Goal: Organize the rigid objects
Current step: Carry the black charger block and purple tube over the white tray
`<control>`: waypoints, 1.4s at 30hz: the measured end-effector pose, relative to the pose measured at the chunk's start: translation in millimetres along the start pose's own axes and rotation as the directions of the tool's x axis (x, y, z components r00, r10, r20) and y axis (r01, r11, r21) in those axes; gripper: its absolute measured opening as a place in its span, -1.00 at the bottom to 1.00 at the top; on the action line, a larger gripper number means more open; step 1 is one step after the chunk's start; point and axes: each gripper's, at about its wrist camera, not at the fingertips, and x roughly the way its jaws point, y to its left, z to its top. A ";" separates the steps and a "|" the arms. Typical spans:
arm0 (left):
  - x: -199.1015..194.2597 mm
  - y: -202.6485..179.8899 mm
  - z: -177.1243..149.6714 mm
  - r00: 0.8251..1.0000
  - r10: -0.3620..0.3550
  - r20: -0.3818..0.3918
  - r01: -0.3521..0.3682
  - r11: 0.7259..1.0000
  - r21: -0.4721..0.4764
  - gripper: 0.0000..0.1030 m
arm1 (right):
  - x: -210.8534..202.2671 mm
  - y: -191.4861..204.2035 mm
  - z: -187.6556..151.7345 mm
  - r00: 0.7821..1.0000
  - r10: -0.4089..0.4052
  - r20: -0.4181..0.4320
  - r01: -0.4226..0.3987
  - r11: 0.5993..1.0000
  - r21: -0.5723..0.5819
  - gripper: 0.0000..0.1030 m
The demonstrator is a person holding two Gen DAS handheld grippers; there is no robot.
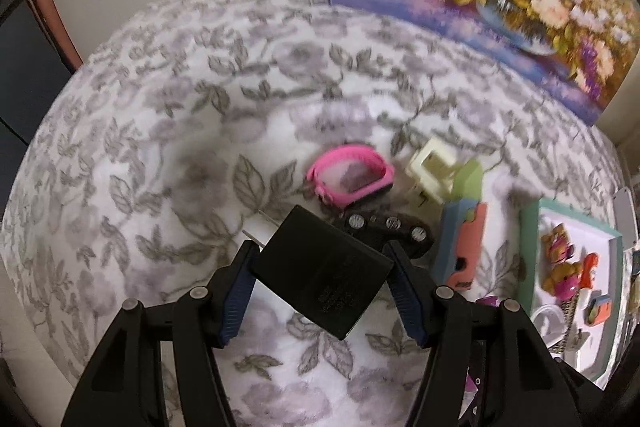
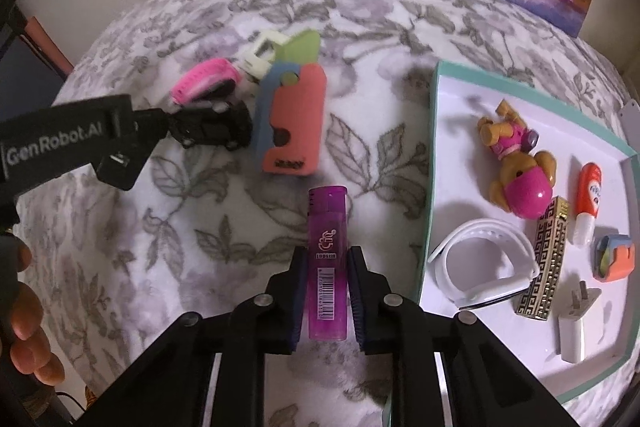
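L gripper (image 1: 322, 259) clamped on black charger (image 1: 326, 277), held tilted above floral cloth (image 1: 160, 147), near pink band (image 1: 350, 179) & black remote (image 1: 390, 227). R gripper (image 2: 326, 263) pads pressed on purple lighter (image 2: 327, 263) just beside teal-rimmed tray (image 2: 430, 155) w/ dog toy (image 2: 516, 163), white band (image 2: 484, 263)

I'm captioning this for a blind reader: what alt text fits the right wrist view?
The right gripper has its jaws on a purple lighter over a floral cloth. At right, a teal-rimmed tray holds a toy dog, a white wristband and other small items.
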 end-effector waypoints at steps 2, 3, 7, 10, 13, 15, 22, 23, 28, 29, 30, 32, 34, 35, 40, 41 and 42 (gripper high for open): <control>-9.7 -1.2 4.7 1.000 -0.004 0.024 0.004 1.000 -0.004 0.26 | -9.0 -1.2 0.8 1.000 0.019 0.022 -0.019 1.000 0.004 -0.59; -15.0 -0.4 5.2 0.999 -0.005 0.040 0.005 1.000 -0.006 0.26 | -13.0 -2.3 1.6 0.999 0.027 0.031 -0.027 1.000 0.007 -0.59; -31.1 -4.2 8.8 0.996 0.006 0.089 -0.006 1.000 -0.003 0.26 | -34.0 -9.2 4.4 0.995 0.067 0.079 -0.069 0.997 0.025 -0.59; -43.2 -10.1 9.1 0.993 -0.011 0.117 0.011 1.000 -0.002 0.26 | -49.4 -17.0 11.8 0.990 0.074 0.121 -0.080 0.996 0.047 -0.59; -56.0 -19.8 8.7 0.989 -0.025 0.146 0.024 1.000 0.008 0.26 | -59.9 -31.1 17.5 0.987 0.054 0.153 -0.066 0.995 0.073 -0.59; -61.8 -28.2 8.5 0.987 -0.021 0.161 0.018 1.000 0.023 0.26 | -62.9 -45.8 19.5 0.986 0.039 0.160 -0.056 0.993 0.103 -0.59; -72.4 -56.3 4.0 0.983 -0.056 0.174 0.044 0.997 0.070 0.26 | -66.3 -96.0 16.4 0.987 0.008 0.160 -0.042 0.976 0.214 -0.59; -73.5 -59.8 3.0 0.983 -0.063 0.172 0.050 0.996 0.076 0.26 | -67.9 -102.9 15.4 0.987 -0.007 0.163 -0.030 0.974 0.225 -0.59; -71.3 -83.9 -5.1 0.983 -0.129 0.132 0.113 0.987 0.116 0.26 | -72.1 -128.9 10.5 0.987 -0.018 0.161 -0.027 0.962 0.271 -0.59; -70.7 -87.8 -7.2 0.982 -0.138 0.125 0.122 0.985 0.124 0.26 | -72.0 -132.1 9.2 0.987 -0.016 0.160 -0.029 0.960 0.278 -0.59; -70.1 -93.2 -9.9 0.981 -0.155 0.114 0.140 0.981 0.133 0.26 | -72.2 -137.0 7.6 0.988 -0.018 0.156 -0.028 0.957 0.288 -0.59; -69.1 -105.2 -16.5 0.978 -0.190 0.088 0.175 0.973 0.152 0.26 | -72.5 -145.3 4.1 0.989 -0.026 0.145 -0.020 0.951 0.307 -0.59; -67.9 -120.7 -26.5 0.977 -0.205 0.064 0.190 0.963 0.191 0.26 | -72.7 -152.2 0.2 0.990 -0.018 0.137 -0.029 0.944 0.329 -0.59; -67.6 -127.2 -31.1 0.977 -0.208 0.053 0.193 0.959 0.209 0.26 | -72.9 -155.7 -2.4 0.991 -0.012 0.135 -0.035 0.940 0.340 -0.59; -65.1 -152.2 -54.1 0.964 -0.264 -0.025 0.262 0.932 0.249 0.26 | -81.3 -166.7 -14.0 0.990 -0.016 0.140 -0.038 0.926 0.377 -0.59; -65.4 -154.8 -56.9 0.964 -0.265 -0.030 0.264 0.930 0.256 0.26 | -83.8 -168.8 -16.4 0.990 -0.018 0.142 -0.038 0.923 0.383 -0.59; -66.0 -159.0 -60.7 0.965 -0.261 -0.033 0.260 0.927 0.269 0.26 | -86.2 -170.7 -18.8 0.989 -0.021 0.144 -0.037 0.920 0.389 -0.59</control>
